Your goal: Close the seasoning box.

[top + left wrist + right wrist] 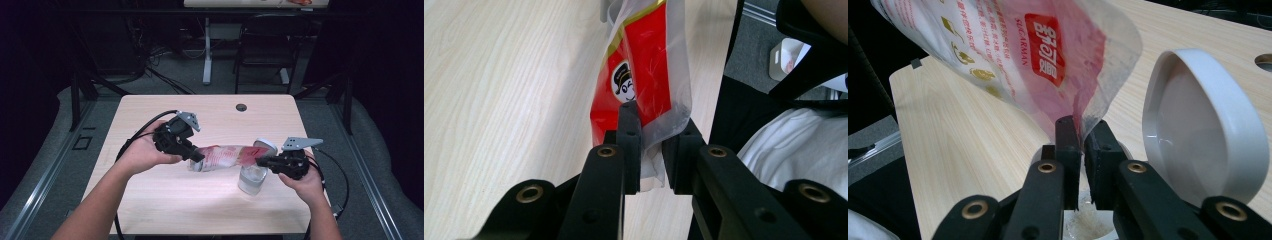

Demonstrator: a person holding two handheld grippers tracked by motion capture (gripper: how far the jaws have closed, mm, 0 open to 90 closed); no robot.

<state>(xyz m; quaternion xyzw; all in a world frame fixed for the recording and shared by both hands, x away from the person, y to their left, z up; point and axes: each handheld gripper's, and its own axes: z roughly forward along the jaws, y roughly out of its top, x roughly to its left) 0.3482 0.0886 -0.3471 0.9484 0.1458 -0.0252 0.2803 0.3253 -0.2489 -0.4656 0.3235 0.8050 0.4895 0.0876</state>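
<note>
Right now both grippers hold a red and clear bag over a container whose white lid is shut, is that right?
Not quite: the white lid stands flipped open, as the right gripper view shows. Both the left gripper and right gripper do hold the bag over the container.

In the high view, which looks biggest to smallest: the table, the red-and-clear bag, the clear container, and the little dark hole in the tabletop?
1. table
2. red-and-clear bag, stretched between both grippers
3. clear container under the bag
4. dark hole, farther from the camera but plainly smallest

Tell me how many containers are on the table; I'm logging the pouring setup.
1: a clear jar with its white flip lid open, standing near the table's right front, under the bag stretched between both grippers. Nothing else appears hidden.
</note>
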